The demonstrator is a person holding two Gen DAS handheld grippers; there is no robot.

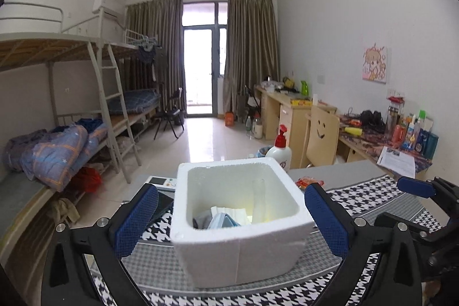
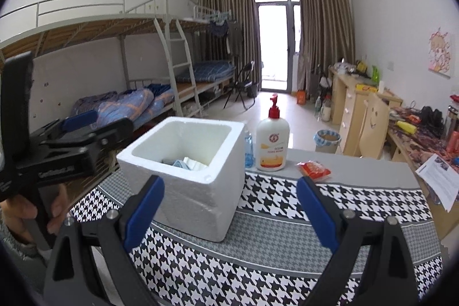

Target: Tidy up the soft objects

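Note:
A white foam box stands on the houndstooth tablecloth; it also shows in the right wrist view. Inside lie a blue face mask, a grey cloth and white folded tissue. My left gripper is open and empty, its blue pads on either side of the box. My right gripper is open and empty, just right of the box and above the cloth. The left gripper also appears in the right wrist view, at the left.
A lotion pump bottle and a small blue bottle stand behind the box. A red snack packet lies to the right. A remote and a dark phone lie left of the box. Papers lie on the desk at right.

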